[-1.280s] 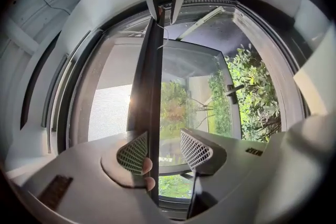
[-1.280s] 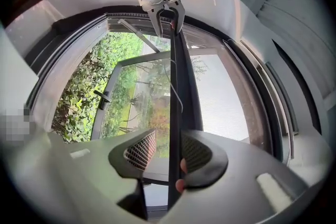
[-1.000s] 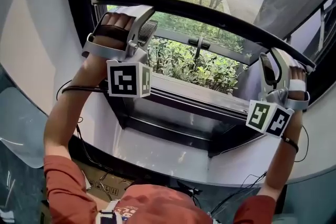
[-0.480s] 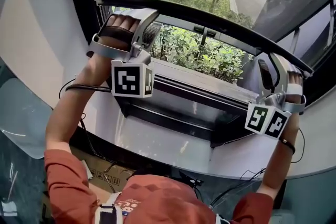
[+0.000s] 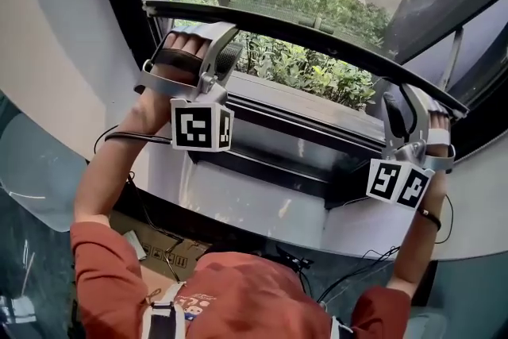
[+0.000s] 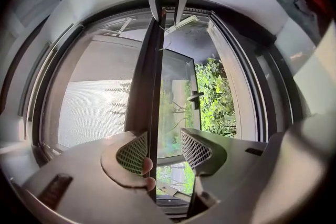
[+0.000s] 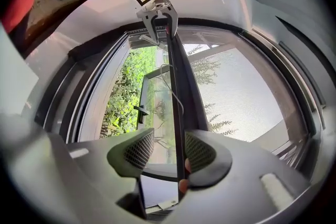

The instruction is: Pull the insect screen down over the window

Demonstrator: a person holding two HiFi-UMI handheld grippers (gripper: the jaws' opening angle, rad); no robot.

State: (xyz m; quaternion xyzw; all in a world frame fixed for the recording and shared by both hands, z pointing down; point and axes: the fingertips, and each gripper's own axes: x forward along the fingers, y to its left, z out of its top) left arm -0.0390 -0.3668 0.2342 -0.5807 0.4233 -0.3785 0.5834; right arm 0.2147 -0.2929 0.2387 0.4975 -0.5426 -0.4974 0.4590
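Obs.: the pull bar (image 5: 317, 40) of the insect screen hangs level above the sill (image 5: 305, 109). Its long axis runs side to side, parallel to the sill, and a band of uncovered window lies between the two. The mesh (image 6: 89, 107) is drawn out above the bar, on the far side from the sill. The shrubs (image 5: 294, 63) show through the uncovered band just over the sill. The left hand-held gripper (image 6: 164, 145) sits at the bar's left end, above the sill's left corner. It is released: the bar passes between its jaws against one pad only, the other pad stands well off, and a fingertip (image 6: 148, 166) is tucked against the bar. The right hand-held gripper (image 7: 169, 150) is at the bar's right end, above the sill's right corner. Its jaws have just been opening, and the bar runs between them close beside one pad, apart from the other, so this one is also unclenched. Judgement: neither hand is nearer, since each takes one end. The move ahead turns on the sill lying straight below both grippers, across the bar's length. The ends should descend evenly to keep the bar parallel to the sill. With no clamp on the bar, I expect it could slip off a pad.
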